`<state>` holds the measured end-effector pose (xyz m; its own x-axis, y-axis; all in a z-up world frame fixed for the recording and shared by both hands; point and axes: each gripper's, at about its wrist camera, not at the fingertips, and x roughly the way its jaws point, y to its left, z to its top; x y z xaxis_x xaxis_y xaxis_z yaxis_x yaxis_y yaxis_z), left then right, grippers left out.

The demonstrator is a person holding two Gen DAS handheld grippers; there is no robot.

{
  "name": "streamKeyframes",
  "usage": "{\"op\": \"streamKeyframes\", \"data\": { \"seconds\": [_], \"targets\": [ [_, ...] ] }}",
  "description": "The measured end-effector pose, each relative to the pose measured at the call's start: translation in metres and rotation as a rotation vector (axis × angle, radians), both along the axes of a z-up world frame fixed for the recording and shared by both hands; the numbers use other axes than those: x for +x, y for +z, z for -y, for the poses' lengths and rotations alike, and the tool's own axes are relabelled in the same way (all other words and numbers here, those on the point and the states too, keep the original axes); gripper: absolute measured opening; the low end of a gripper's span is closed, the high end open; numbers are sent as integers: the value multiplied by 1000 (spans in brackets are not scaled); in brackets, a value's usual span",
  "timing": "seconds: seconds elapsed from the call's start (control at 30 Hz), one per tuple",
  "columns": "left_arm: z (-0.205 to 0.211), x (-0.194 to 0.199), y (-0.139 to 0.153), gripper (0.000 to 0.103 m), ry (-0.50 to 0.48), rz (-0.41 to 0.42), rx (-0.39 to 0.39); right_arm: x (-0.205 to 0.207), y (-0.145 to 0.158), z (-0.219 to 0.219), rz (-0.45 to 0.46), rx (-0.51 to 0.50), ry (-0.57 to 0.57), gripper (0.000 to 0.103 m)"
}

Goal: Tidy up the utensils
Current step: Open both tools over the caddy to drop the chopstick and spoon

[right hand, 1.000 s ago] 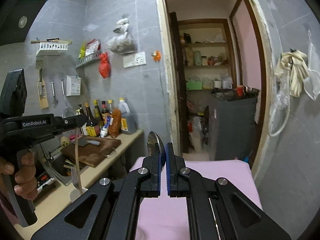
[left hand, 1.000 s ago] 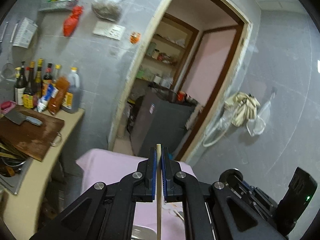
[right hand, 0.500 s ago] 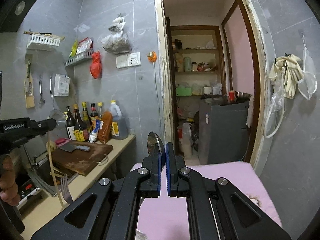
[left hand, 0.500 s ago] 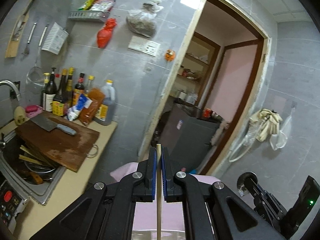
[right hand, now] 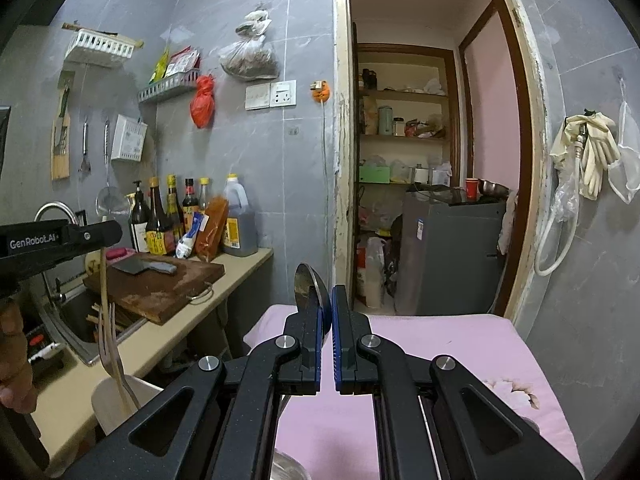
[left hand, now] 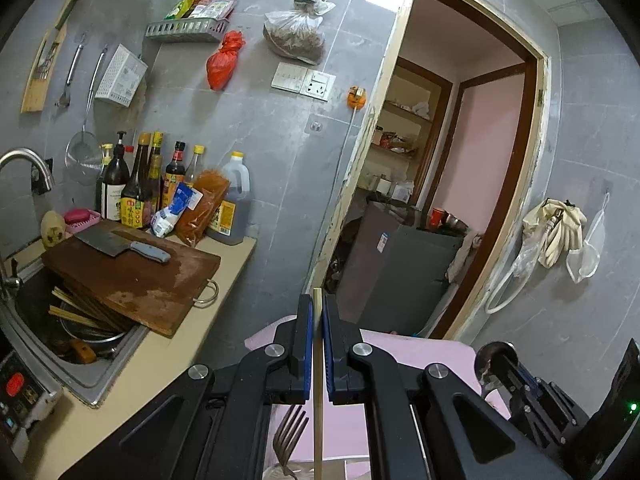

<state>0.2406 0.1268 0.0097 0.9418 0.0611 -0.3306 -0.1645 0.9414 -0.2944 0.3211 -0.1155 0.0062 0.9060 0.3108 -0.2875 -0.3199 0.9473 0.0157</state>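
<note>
My left gripper (left hand: pixel 316 344) is shut on a wooden chopstick (left hand: pixel 317 420) that hangs straight down. In the right wrist view the same chopstick (right hand: pixel 105 304) dips into a white cup (right hand: pixel 120 400) on the counter, beside a metal fork (right hand: pixel 110 344) that stands in the cup. The fork (left hand: pixel 290 436) also shows below my left gripper. My right gripper (right hand: pixel 326 320) is shut on a metal spoon (right hand: pixel 306 282), bowl up, above the pink table (right hand: pixel 460 344). The right gripper also shows at the lower right of the left wrist view (left hand: pixel 496 364).
A wooden cutting board (left hand: pixel 132 276) with a cleaver (left hand: pixel 120 244) lies over the sink (left hand: pixel 80 344), which holds more chopsticks. Sauce bottles (left hand: pixel 160 188) line the wall. A doorway (right hand: pixel 432 160) with a grey cabinet (right hand: pixel 444 248) lies ahead.
The left gripper has swung left and lowered toward the counter, bringing the chopstick down into the white cup beside the fork. The right gripper has held the spoon nearly still.
</note>
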Motion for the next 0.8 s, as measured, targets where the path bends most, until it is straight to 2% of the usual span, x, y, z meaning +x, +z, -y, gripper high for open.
{"op": "streamKeyframes", "data": {
  "seconds": [0.33, 0.6, 0.7, 0.77, 0.8],
  "targets": [
    [10, 1, -18, 5, -18, -41, 24, 0, -12, 1, -39, 10, 37, 5],
    [6, -2, -22, 7, -58, -104, -14, -2, -17, 10, -88, 43, 68, 10],
    [7, -4, -23, 12, -62, -111, -35, -4, -15, 14, -89, 61, 79, 19],
    [8, -6, -22, 23, -65, -105, -50, -5, -12, 17, -88, 76, 84, 27],
    [8, -8, -21, 30, -63, -98, -59, -5, -11, 20, -89, 87, 86, 27]
  ]
}}
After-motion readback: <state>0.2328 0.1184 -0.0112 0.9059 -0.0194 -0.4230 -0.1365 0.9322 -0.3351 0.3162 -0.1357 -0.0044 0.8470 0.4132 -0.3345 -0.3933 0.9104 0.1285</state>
